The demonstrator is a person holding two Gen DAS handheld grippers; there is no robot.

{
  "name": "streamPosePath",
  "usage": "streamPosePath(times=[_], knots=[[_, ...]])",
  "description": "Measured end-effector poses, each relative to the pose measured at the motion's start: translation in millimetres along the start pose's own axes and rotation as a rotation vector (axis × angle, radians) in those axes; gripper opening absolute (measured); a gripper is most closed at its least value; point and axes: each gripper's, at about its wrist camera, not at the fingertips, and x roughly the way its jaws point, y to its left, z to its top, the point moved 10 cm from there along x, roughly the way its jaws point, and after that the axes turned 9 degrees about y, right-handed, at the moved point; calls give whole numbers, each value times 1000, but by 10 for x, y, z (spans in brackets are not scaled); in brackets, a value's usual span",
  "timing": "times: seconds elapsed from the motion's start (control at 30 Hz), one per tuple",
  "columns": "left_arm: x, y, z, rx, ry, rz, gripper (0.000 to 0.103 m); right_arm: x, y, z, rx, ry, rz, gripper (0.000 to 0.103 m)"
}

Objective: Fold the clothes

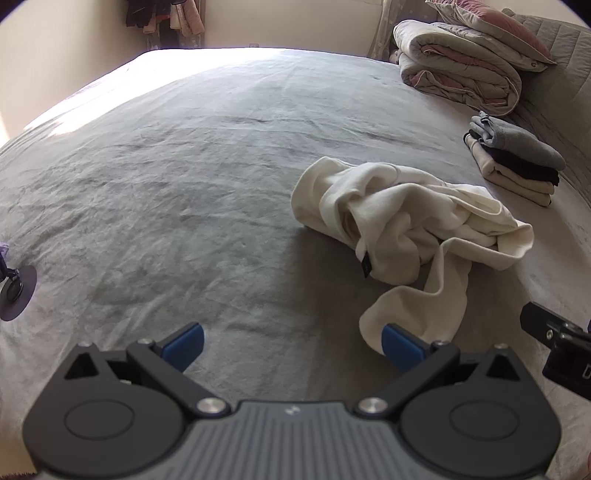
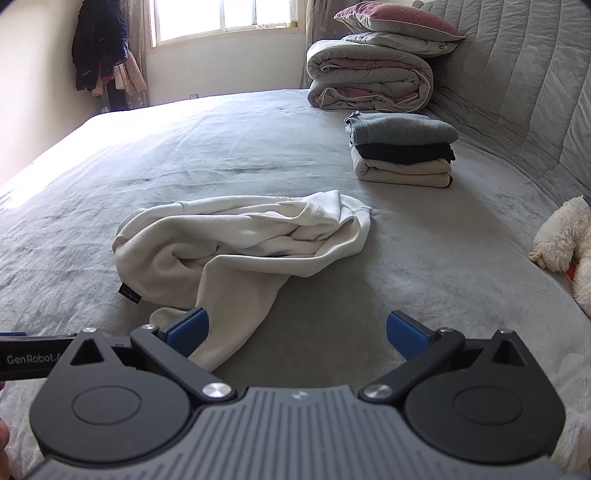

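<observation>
Both my grippers are spread wide, nothing between the blue pads. Left gripper hovers over bare grey bed cover; its right-hand pad sits just in front of the trailing sleeve end of the cream sweatshirt, can't tell if it touches. Right gripper is also low over the bed, its left-hand pad overlapping the same sleeve end in view, contact unclear. The sweatshirt lies crumpled in a heap mid-bed, one sleeve running out toward me. Small black tag on its near edge has tiny pale print, too small to read. Only legible writing: "GenRobot.A…" in white on the black body of the left gripper, seen at the left edge of the right wrist view, cut off by my own gripper. Beyond the sweatshirt, a folded stack: grey knit on top, black in the middle, beige underneath. Behind that, a rolled grey-and-pink duvet with pillows on top, against the quilted headboard. White plush toy at the far right. Clothes hang in the corner by the window.
</observation>
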Motion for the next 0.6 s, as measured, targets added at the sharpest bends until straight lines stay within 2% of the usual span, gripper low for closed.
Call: streamPosePath(times=[0.6], knots=[[8, 33, 0, -12, 5, -7, 103, 29, -18, 0, 10, 14, 2, 103]])
